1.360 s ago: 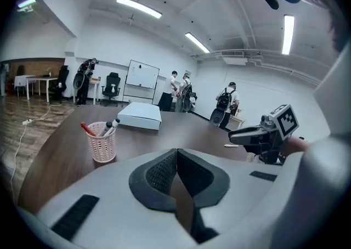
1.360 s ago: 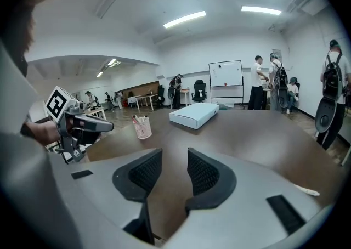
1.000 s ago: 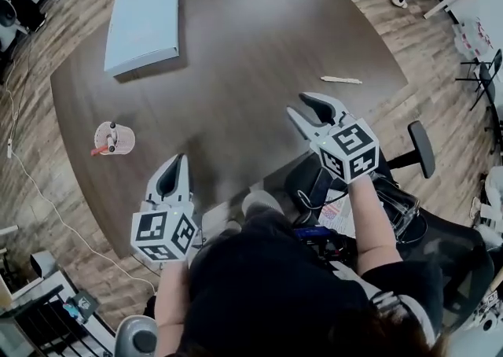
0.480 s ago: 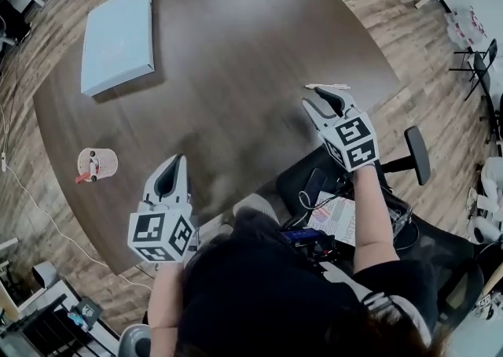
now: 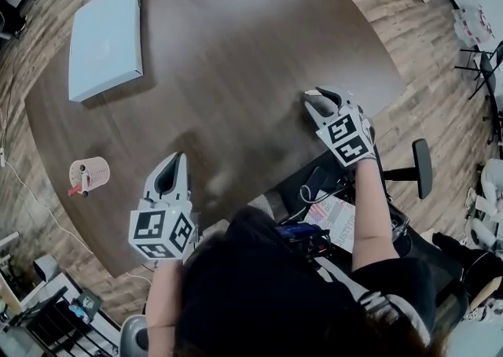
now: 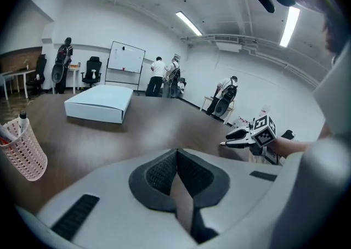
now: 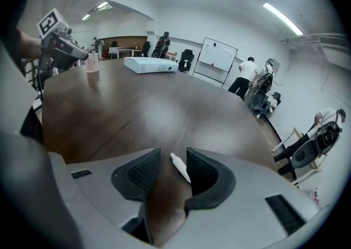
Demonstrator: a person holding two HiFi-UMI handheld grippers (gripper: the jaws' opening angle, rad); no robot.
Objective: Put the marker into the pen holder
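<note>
The white marker [image 7: 180, 167] lies on the dark table [image 5: 236, 49] near its right edge. My right gripper [image 7: 173, 154] straddles it, jaws opening, the marker between the pads and close to the right one, not pressed. In the head view the right gripper [image 5: 319, 97] covers the marker. The pink mesh pen holder [image 5: 88, 174] stands near the table's left edge with pens in it, also seen as the holder [image 6: 22, 150] and the holder [image 7: 92, 63]. My left gripper [image 5: 176, 160] hovers at the near edge, jaws shut and empty [image 6: 175, 153].
A flat white box [image 5: 106, 37] lies on the far left of the table. An office chair [image 5: 420, 167] stands just right of my right arm. People and a whiteboard [image 6: 127, 57] are far behind the table.
My right gripper has moved forward and down over the marker, which now sits between its jaws. The left gripper has stayed where it was.
</note>
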